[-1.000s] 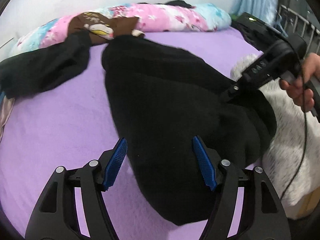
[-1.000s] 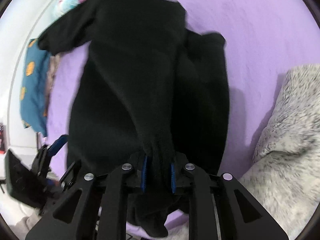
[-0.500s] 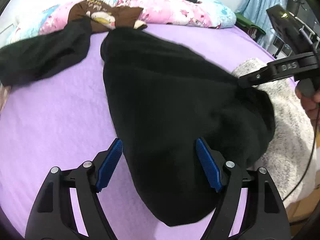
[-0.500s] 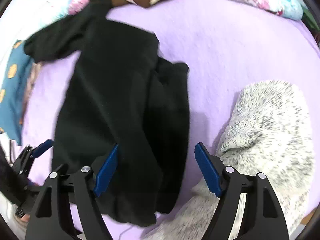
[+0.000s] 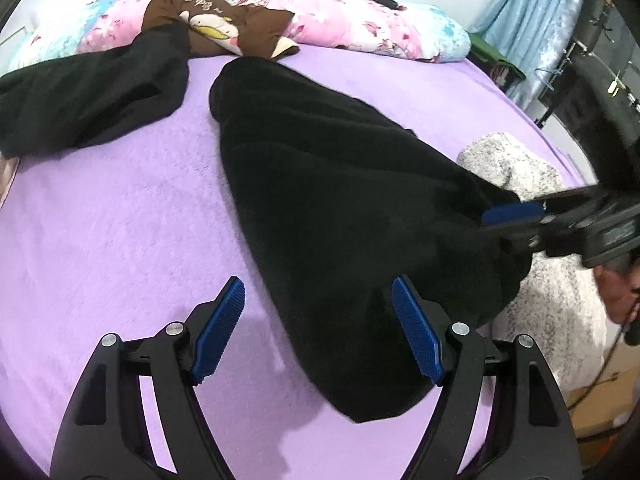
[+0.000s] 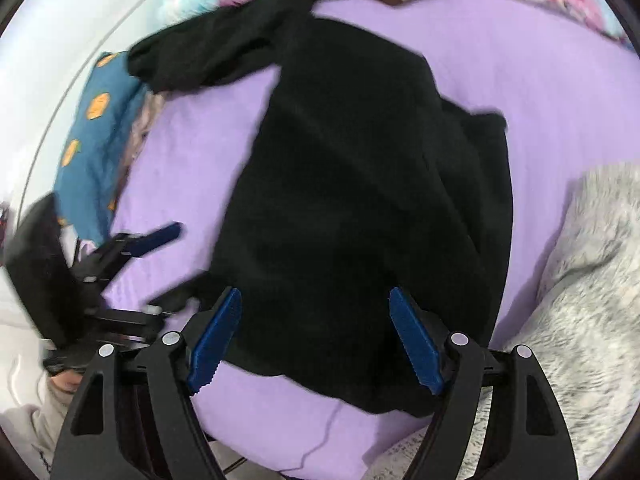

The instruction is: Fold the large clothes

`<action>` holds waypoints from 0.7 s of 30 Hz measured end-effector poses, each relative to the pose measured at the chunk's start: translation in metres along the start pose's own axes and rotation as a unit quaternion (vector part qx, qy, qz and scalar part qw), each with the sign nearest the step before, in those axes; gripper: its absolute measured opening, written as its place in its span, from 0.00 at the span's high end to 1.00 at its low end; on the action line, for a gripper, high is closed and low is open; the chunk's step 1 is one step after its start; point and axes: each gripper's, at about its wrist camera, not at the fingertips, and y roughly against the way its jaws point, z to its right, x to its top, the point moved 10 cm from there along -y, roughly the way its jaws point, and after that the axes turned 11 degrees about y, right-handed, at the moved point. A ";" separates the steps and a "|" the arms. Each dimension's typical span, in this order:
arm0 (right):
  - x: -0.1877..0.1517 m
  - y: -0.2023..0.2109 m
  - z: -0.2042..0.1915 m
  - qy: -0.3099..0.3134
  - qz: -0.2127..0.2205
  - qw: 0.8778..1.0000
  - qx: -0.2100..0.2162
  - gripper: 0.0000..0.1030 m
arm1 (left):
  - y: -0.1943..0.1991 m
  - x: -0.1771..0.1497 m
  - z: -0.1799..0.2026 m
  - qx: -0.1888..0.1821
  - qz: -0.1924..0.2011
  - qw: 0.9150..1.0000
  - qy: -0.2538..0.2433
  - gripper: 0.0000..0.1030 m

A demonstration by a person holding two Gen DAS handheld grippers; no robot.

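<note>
A large black garment (image 5: 340,200) lies folded lengthwise on the purple bed sheet (image 5: 120,220), running from the pillows toward the near edge. My left gripper (image 5: 316,284) hovers open above its near left edge, with nothing between the blue pads. The right wrist view shows the same garment (image 6: 360,200) from above, and my right gripper (image 6: 314,294) stands open over its near hem without touching the cloth. The right gripper's blue finger (image 5: 516,214) shows at the garment's right side. The left gripper's finger (image 6: 160,236) shows over the sheet at the left.
A second black garment (image 5: 88,92) lies at the far left. A brown printed top (image 5: 216,20) rests on pink floral bedding (image 5: 360,24). A grey fuzzy garment (image 5: 520,168) lies at the right edge. A blue pillow (image 6: 92,140) sits beside the bed, and a blue curtain (image 5: 532,12) hangs behind.
My right gripper, which pinched a fold of the black garment, has opened and let it go, then lifted away. My left gripper also rose and stayed open.
</note>
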 end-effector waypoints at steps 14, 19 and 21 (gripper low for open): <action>-0.053 -0.039 0.028 -0.036 -0.040 0.998 -0.045 0.06 | -0.048 -0.026 0.010 -0.007 -0.055 0.998 0.012 0.19; -0.038 -0.009 0.008 -0.024 -0.008 1.000 -0.015 0.07 | -0.030 -0.011 0.005 -0.021 -0.055 0.998 0.034 0.20; -0.030 0.002 0.003 -0.022 0.003 1.000 -0.007 0.07 | -0.023 -0.005 0.002 -0.046 -0.058 0.996 0.049 0.20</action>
